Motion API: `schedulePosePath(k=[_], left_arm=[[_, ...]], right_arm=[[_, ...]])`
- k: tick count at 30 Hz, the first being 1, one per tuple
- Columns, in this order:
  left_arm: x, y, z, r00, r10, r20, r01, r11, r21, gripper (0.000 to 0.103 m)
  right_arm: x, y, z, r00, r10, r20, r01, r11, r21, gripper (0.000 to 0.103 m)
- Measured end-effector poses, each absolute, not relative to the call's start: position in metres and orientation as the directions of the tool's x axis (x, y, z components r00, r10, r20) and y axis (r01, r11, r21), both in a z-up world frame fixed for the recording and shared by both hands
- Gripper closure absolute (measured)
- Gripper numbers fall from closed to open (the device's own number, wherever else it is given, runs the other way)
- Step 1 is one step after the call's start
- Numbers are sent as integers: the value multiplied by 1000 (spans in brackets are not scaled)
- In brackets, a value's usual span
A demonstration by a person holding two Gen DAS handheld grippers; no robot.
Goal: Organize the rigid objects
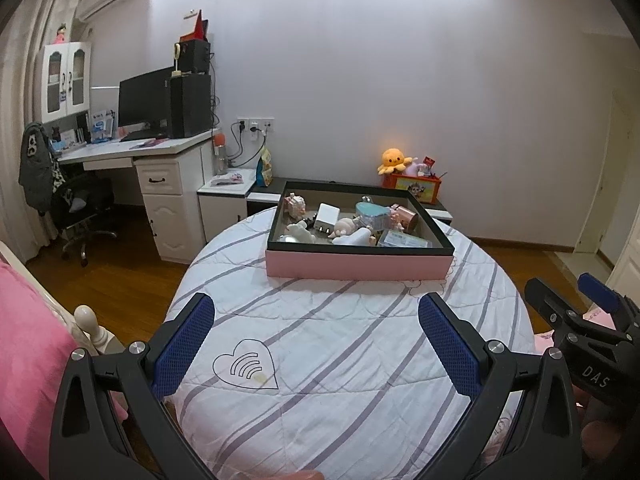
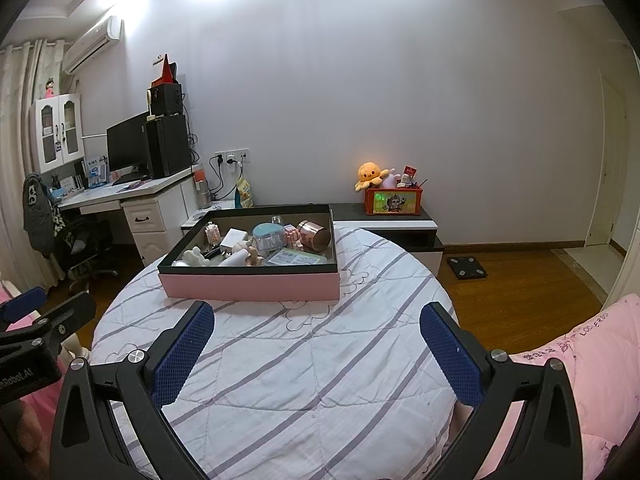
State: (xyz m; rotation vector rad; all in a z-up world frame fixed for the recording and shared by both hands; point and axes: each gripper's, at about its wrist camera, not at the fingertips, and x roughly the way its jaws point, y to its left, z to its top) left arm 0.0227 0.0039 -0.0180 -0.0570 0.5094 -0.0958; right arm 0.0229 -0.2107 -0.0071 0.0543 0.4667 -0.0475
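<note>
A pink box with a black rim [image 1: 356, 264] [image 2: 248, 285] sits at the far end of a striped quilt [image 1: 320, 360] [image 2: 304, 360]. It holds several small items: a white charger [image 1: 327, 216] [image 2: 234, 238], a teal round tin [image 1: 372, 212] [image 2: 269, 237], a rose-gold can [image 1: 406, 216] [image 2: 315, 235], small white figures [image 1: 300, 232] [image 2: 196, 257] and a flat card pack [image 1: 404, 239] [image 2: 298, 258]. My left gripper [image 1: 316, 308] is open and empty, well short of the box. My right gripper [image 2: 316, 312] is open and empty, also short of it.
A pink blanket lies at the right [image 2: 580, 360] and a pink pillow at the left [image 1: 28, 340]. Beyond the bed are a white desk with a monitor [image 1: 144, 100], an office chair [image 1: 80, 208], a low cabinet with an orange plush [image 1: 394, 160], and wooden floor [image 2: 520, 288].
</note>
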Motion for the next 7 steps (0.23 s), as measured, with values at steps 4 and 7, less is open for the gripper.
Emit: schedulePosePath(k=[4, 7], left_arm=[[20, 7, -17, 876, -100, -473, 73, 995, -75, 0], [21, 7, -17, 877, -99, -469, 73, 995, -74, 0]], right_arm=[[23, -211, -7, 892, -33, -451, 58, 997, 42, 0], [23, -212, -8, 891, -32, -453, 57, 998, 41, 0]])
